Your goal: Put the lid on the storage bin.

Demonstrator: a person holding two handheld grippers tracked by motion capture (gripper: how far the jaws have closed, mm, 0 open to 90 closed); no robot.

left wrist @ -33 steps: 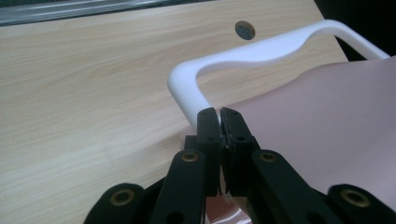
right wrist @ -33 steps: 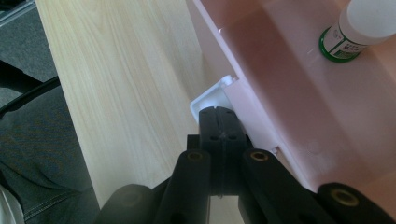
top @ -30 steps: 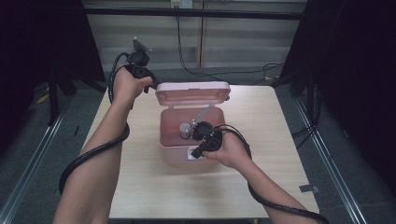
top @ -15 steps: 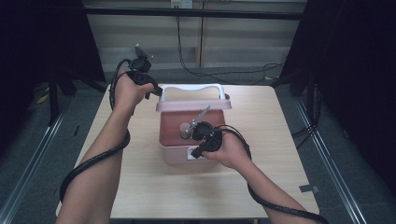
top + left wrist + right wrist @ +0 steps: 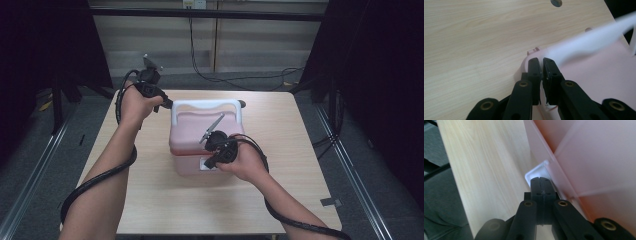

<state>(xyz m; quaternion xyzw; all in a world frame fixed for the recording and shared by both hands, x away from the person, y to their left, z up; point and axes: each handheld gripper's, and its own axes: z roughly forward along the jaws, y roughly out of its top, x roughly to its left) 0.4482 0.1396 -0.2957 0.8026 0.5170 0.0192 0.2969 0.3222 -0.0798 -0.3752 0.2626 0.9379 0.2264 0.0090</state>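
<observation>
Jaws of each hand-held gripper, left (image 5: 167, 104) and right (image 5: 206, 164), clench at pink box (image 5: 186, 152).

Pale wood-grain surface (image 5: 300, 130) carrying one container.
A pink plastic box (image 5: 187, 162) with white handle sits between both tongs.

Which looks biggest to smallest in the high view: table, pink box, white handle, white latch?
1. Table.
2. Pink box.
3. White handle.
4. White latch, partly hidden by the right hand-held gripper.
</observation>
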